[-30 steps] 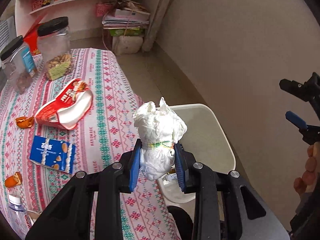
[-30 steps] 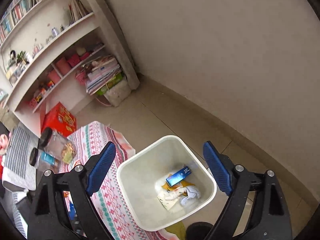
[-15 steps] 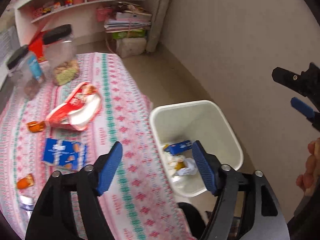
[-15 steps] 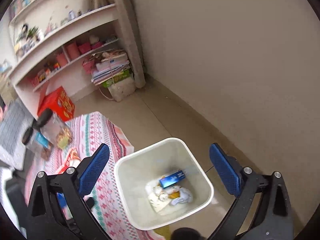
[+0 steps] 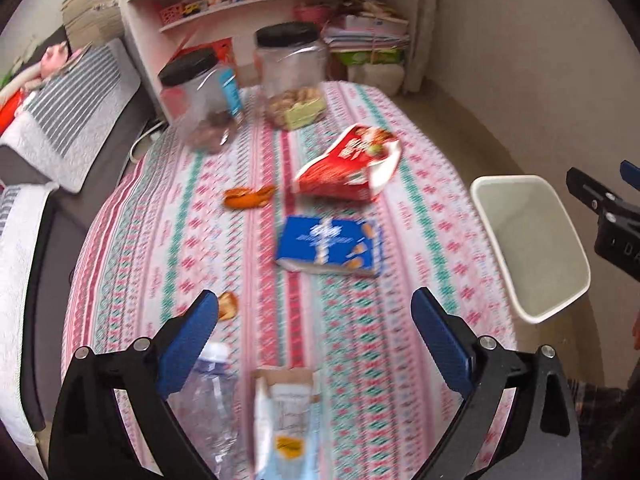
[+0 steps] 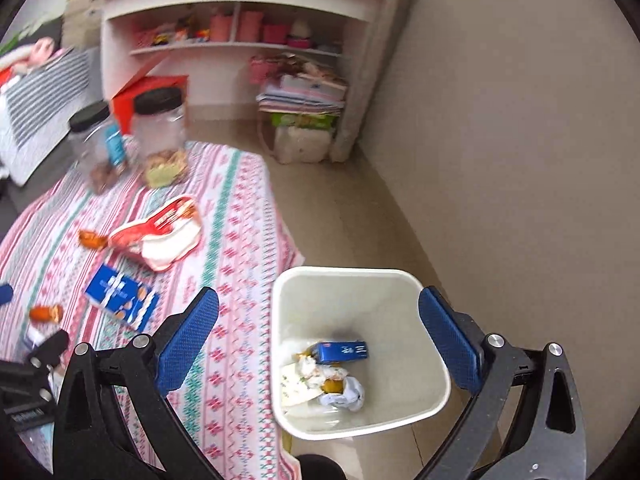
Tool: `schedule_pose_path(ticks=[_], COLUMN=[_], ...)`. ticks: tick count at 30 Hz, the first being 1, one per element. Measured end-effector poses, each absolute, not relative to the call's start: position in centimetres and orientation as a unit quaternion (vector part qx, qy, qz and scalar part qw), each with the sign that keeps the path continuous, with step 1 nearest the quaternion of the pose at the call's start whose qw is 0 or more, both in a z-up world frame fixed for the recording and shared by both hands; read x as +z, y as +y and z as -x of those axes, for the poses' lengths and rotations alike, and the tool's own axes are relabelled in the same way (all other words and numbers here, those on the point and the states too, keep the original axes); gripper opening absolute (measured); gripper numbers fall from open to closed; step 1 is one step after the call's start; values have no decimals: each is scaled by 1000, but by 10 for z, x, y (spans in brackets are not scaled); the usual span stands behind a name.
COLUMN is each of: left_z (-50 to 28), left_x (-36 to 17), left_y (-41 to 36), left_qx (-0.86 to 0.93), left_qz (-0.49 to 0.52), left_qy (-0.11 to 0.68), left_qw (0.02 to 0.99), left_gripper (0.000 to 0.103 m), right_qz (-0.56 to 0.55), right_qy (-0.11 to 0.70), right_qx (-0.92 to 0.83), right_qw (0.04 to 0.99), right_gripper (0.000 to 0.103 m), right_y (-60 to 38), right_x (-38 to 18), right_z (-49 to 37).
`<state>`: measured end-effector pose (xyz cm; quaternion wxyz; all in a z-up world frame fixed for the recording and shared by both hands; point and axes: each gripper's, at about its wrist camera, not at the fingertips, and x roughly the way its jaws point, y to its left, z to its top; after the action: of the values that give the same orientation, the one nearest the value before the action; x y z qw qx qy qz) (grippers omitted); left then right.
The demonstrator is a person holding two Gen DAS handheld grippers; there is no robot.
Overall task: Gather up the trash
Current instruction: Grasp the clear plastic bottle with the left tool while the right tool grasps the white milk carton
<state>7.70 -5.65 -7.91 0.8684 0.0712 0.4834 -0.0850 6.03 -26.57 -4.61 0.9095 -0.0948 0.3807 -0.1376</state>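
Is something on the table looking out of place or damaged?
Yes. A red snack bag lies torn open on the tablecloth, with orange wrappers and a blue biscuit packet scattered near it; the two jars stand upright.

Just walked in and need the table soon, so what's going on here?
A person is clearing trash with two handheld grippers. Both the left gripper and the right gripper are open and empty. The white bin beside the table already holds scraps; a red bag and blue packet remain on the tablecloth.
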Motion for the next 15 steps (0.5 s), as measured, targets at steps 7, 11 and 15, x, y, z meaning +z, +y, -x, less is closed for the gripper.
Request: schedule_pose_path(ticks=[7, 11, 15], left_z=[-73, -63, -59], left_x=[-109, -131, -155], left_y=[10, 41, 60], left_qx=[-76, -72, -82], left_qz=[-75, -75, -46], left_qy=[579, 624, 655], left_qw=[808, 774, 750], left_gripper=[94, 94, 93], right_qz=[103, 65, -2], right_qy=[421, 465, 535], right_qx=[-74, -25, 35], right_qw=[898, 882, 844], right_gripper=[96, 96, 96], right_y=[-218, -201, -183], right_x=[-66, -79, -105], right_z=[-73, -79, -86])
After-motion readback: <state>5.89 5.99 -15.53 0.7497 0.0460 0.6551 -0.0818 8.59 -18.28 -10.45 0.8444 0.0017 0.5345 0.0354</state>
